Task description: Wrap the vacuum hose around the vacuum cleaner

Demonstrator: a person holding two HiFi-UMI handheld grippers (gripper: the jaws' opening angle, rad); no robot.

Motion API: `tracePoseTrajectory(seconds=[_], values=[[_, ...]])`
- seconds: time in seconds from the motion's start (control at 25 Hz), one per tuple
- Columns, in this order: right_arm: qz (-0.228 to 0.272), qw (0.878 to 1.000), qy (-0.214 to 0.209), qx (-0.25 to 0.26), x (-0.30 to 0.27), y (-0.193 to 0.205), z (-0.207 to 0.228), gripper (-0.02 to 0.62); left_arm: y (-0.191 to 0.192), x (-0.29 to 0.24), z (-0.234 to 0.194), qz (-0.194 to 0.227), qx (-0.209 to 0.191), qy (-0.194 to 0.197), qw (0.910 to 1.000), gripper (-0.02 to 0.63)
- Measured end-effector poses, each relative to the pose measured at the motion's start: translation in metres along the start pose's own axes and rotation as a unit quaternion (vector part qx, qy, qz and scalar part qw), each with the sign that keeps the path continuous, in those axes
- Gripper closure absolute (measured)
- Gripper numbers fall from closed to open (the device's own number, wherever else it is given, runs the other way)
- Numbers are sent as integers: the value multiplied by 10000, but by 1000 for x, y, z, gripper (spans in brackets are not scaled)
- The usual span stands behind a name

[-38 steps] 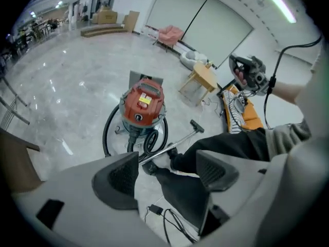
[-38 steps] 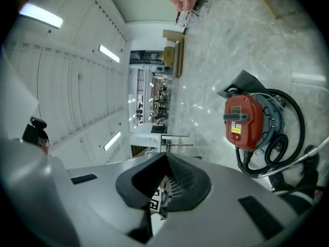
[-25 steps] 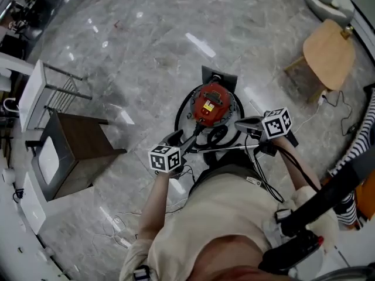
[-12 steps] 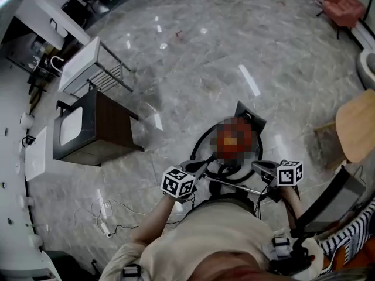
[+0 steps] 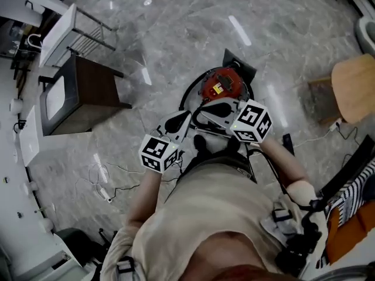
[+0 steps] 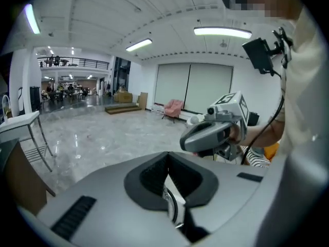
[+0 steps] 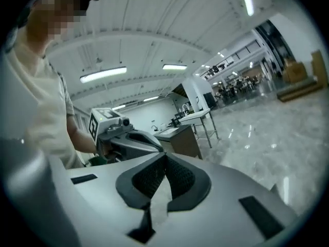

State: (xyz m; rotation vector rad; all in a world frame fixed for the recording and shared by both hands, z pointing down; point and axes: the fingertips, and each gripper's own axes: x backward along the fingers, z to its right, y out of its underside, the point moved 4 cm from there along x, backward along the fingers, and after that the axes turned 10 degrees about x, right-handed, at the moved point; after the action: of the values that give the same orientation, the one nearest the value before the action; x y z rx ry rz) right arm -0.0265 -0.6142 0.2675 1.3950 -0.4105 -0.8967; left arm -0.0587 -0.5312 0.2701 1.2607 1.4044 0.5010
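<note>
The red vacuum cleaner (image 5: 221,85) stands on the marble floor ahead of me, with its black hose (image 5: 186,96) looped around its base. Both grippers are held up in front of my chest, above the vacuum and close together. My left gripper (image 5: 178,122) is shut with nothing between its pads (image 6: 167,161). My right gripper (image 5: 205,111) points left across the vacuum's near side and is also shut on nothing (image 7: 164,161). Each gripper view shows the other gripper level with it, the right gripper (image 6: 208,134) in one and the left gripper (image 7: 128,140) in the other.
A dark wooden cabinet (image 5: 82,95) and a white wire rack (image 5: 64,28) stand to the left. A light wooden chair (image 5: 354,89) is at the right. Thin cables (image 5: 111,186) trail over the floor by my left side, and another cable (image 5: 316,138) runs to the right.
Both grippers have risen nearer the head camera and drawn together. The right one now lies across the vacuum's near side. The metal wand seen between them earlier is out of sight.
</note>
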Motion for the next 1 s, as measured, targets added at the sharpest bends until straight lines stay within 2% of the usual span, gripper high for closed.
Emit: tracePoseTrajectory(seconds=[0.08, 0.24, 0.28, 0.36, 0.4, 0.44, 0.48, 0.6, 0.68, 1.0], values=[[-88, 9992, 168, 354, -5, -10, -6, 592, -17, 13, -5, 414, -27, 152, 9990, 600], [129, 9993, 172, 305, -30, -27, -26, 592, -45, 57, -22, 1238, -182, 384, 9914, 600], [180, 9993, 178, 275, -41, -31, -29, 592, -52, 71, -34, 1545, 7, 443, 9870, 600], [271, 9993, 208, 135, -70, -36, -36, 592, -62, 99, -69, 2137, 842, 686, 9708, 600], [308, 9993, 215, 40, -86, -38, -40, 592, -65, 112, -88, 2316, 1218, 839, 9615, 598], [332, 9992, 215, -34, -102, -41, -45, 592, -65, 124, -103, 2394, 1376, 958, 9563, 600], [343, 9991, 219, -75, -118, -45, -49, 592, -64, 135, -117, 2378, 1316, 1013, 9570, 600], [375, 9987, 323, -104, -159, -57, -60, 592, -48, 155, -146, 1966, 905, 1057, 9706, 600], [466, 9980, 400, -168, -181, -64, -66, 592, -33, 164, -162, 1654, 919, 1144, 9753, 600], [565, 9968, 468, -314, -232, -73, -90, 592, 1, 197, -183, 1187, 810, 1238, 9818, 600]])
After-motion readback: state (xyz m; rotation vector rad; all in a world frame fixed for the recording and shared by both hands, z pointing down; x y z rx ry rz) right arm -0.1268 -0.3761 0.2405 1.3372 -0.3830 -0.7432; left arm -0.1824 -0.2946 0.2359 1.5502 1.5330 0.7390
